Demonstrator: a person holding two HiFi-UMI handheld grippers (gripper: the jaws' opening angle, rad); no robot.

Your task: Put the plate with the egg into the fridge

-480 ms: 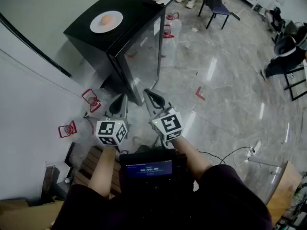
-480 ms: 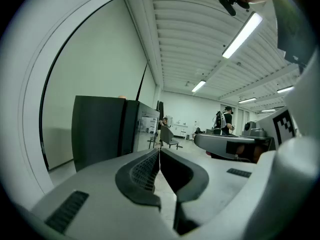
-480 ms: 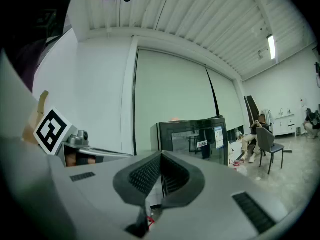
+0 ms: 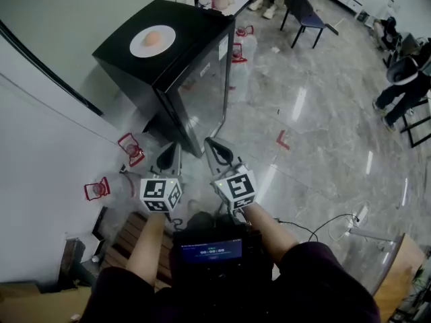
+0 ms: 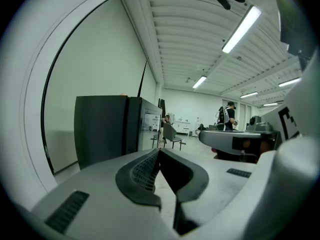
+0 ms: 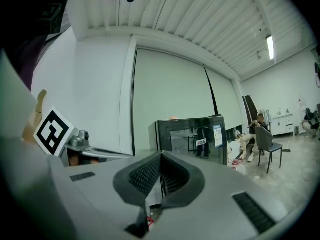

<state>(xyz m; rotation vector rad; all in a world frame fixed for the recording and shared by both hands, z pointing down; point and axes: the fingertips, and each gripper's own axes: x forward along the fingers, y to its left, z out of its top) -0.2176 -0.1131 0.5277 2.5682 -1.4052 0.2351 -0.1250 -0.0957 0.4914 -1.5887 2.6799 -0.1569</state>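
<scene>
A white plate (image 4: 152, 40) with a brown egg (image 4: 153, 38) lies on top of a black fridge (image 4: 176, 66) whose glass door is closed. Both grippers hover low in front of the fridge, well short of it. My left gripper (image 4: 168, 155) is shut with nothing in it, and my right gripper (image 4: 214, 147) beside it is shut and empty too. In the left gripper view the fridge (image 5: 107, 129) stands ahead beyond the closed jaw tips (image 5: 159, 151). The right gripper view shows the fridge (image 6: 192, 134) with a sliver of the egg (image 6: 173, 118) above its top edge.
Clear water jugs with red handles (image 4: 129, 147) (image 4: 97, 188) lie on the floor by the white wall at left. A wooden pallet (image 4: 128, 231) is near my feet. A blue chair (image 4: 303, 5), a red floor mark (image 4: 283, 138), cables (image 4: 323, 221) and a person (image 4: 404, 73) are farther right.
The fridge and both grippers sit slightly lower and to the right in the head view. Both grippers stay shut and side by side.
</scene>
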